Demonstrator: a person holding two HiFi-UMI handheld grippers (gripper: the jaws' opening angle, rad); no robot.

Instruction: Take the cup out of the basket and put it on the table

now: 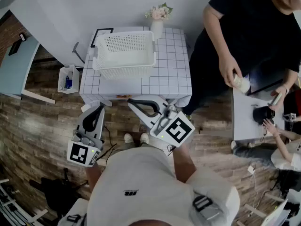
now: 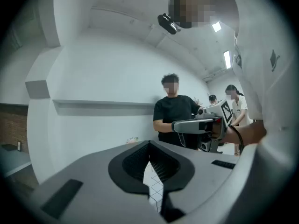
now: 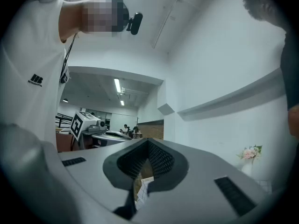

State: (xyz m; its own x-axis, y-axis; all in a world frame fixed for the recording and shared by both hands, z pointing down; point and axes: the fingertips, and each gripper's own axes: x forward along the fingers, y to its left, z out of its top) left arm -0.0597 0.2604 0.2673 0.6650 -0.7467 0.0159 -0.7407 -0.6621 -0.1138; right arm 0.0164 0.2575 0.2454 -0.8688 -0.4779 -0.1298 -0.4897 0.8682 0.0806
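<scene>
Two grippers hang near the front edge of the tiled tabletop (image 1: 164, 81): the left gripper (image 1: 99, 107) and the right gripper (image 1: 133, 101), each with jaws clenched together on nothing. The white basket (image 1: 124, 70) stands on the tabletop; whether the cup lies inside cannot be told.

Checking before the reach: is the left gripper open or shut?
Shut: in its own view the left gripper has its jaws meeting at the tips, nothing held between them.

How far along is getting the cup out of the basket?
Nothing looks done. The basket sits on the table; no cup shows from here. Nothing is in hand: the left hand-held gripper and right hand-held gripper are shut, empty, short of the table. Reaching in, lifting and placing all remain.
</scene>
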